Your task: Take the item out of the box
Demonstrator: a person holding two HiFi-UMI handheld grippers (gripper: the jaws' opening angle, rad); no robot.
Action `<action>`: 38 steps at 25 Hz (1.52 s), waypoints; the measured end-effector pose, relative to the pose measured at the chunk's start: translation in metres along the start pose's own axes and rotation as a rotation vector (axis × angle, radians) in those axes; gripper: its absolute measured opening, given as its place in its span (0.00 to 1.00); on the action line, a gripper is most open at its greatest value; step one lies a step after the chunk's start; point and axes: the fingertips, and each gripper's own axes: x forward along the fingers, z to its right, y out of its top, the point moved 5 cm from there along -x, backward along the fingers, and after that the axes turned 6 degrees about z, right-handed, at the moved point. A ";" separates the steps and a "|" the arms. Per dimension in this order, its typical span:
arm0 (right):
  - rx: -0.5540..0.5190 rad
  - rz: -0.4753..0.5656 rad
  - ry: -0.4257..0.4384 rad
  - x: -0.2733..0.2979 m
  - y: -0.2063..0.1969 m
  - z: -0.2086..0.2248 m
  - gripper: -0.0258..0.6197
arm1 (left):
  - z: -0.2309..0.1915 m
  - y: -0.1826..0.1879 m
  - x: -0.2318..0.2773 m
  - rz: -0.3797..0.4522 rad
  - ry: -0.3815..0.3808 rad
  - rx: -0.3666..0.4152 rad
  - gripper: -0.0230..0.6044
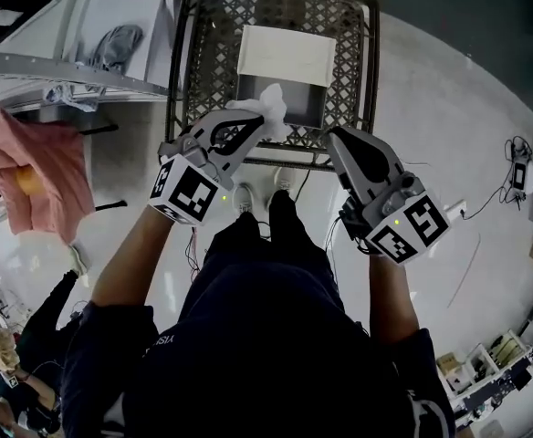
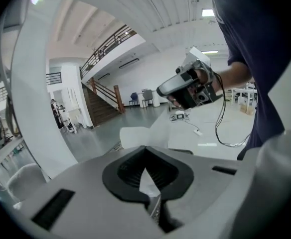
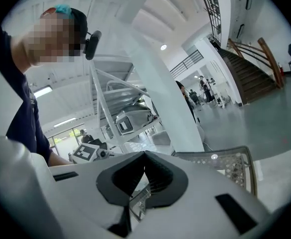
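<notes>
One crumpled white item (image 1: 271, 106), soft and creased like tissue, pinched in the closed jaws of the left gripper (image 1: 248, 128), just above one open white box (image 1: 285, 57), inside one dark wire basket (image 1: 339, 16), right gripper (image 1: 338, 140) jaws together on nothing, by the basket's near rim.

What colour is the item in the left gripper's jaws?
White. The item shows best in the head view, clamped by the left gripper.

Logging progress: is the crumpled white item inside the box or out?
Out, it seems: the left gripper is shut on the crumpled white item, held above the open white box.
</notes>
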 end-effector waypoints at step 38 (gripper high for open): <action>-0.220 0.100 0.101 0.023 0.071 -0.131 0.08 | -0.028 0.111 -0.143 0.353 0.248 0.016 0.05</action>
